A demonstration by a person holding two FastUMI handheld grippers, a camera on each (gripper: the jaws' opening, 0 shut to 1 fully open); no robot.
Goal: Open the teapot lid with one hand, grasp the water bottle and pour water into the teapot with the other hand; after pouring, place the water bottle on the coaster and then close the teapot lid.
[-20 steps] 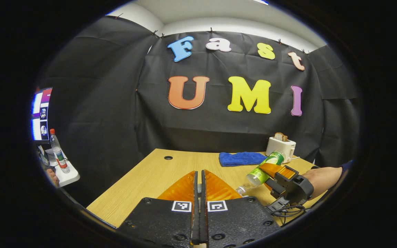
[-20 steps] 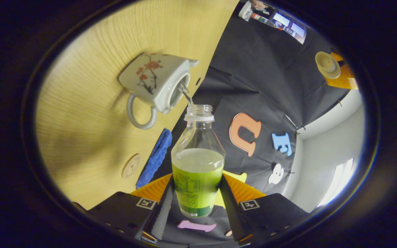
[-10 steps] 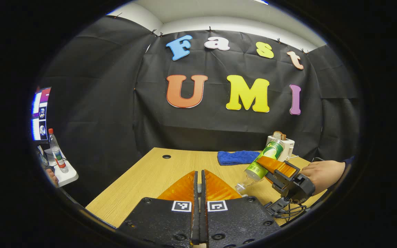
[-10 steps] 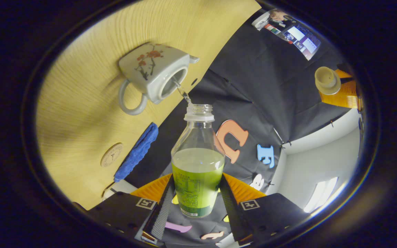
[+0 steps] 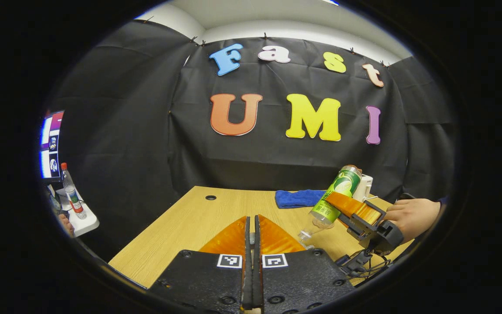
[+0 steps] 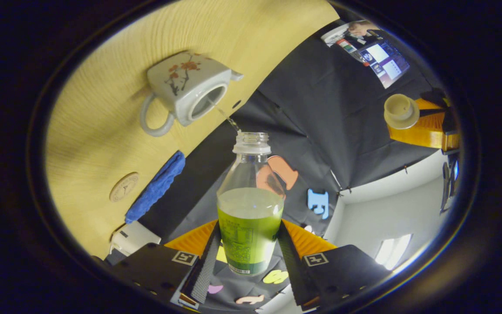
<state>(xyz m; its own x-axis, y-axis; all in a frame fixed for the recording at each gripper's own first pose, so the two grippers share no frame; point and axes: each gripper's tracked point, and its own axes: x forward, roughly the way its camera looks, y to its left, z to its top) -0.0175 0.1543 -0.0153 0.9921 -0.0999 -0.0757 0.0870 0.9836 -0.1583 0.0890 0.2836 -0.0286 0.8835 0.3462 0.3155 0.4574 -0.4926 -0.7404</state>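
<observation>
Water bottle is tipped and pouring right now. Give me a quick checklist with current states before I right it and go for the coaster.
1. Right gripper shut on the water bottle, both fingers against its label: ok.
2. Stream from the bottle mouth reaches the teapot opening: ok.
3. Teapot lid off the pot, carried at the left gripper's fingers in the right gripper view: ok.
4. Coaster lies bare on the table beside the blue cloth: ok.
5. Water level inside the teapot: cannot tell.
6. Water left in the bottle, so righting comes first: ok.
</observation>
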